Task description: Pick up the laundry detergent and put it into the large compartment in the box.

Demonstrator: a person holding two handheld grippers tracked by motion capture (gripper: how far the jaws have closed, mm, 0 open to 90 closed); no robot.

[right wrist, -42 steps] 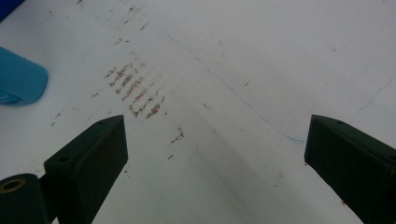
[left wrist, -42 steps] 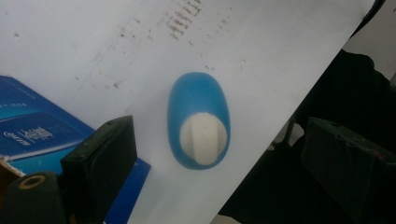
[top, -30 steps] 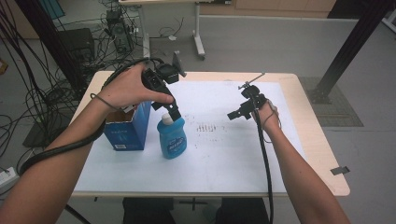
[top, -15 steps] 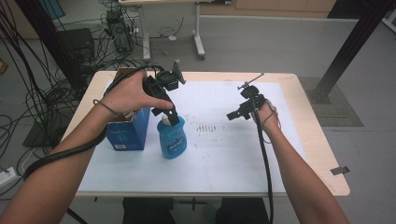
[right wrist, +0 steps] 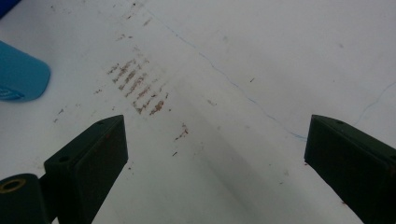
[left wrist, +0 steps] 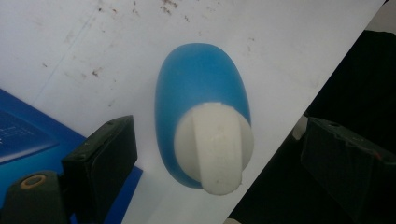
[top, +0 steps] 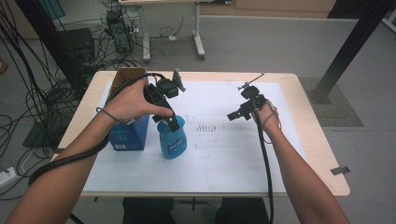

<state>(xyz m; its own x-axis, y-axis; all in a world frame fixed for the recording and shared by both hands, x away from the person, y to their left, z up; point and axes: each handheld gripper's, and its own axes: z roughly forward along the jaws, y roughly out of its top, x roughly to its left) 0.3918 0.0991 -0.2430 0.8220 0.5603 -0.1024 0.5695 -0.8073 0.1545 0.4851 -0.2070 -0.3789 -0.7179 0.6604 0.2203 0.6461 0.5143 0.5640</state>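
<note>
Left gripper above the blue bottle, ready to take its white cap

High view: the left gripper (top: pixel 173 122) hangs over the blue bottle (top: pixel 172 140), which stands on the worktop (top: pixel 224 154) beside a blue box (top: pixel 127 135). Left gripper view: the fingers (left wrist: pixel 105 156) are apart on both sides of the white cap (left wrist: pixel 215 147), not touching; it should descend centred, then close. Right gripper view: the right gripper (right wrist: pixel 215 163) waits with fingers apart above bare worktop.

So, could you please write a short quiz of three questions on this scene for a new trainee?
1. True or false: the left claw is already shut on the blue bottle.
2. What stands just beside the blue bottle? A) blue box B) red cup C) metal bowl
3. What colour is the bottle's cap?

Key
1. False: both jaws stand apart on either side of the cap and do not touch it.
2. A, the blue box.
3. White.
</note>
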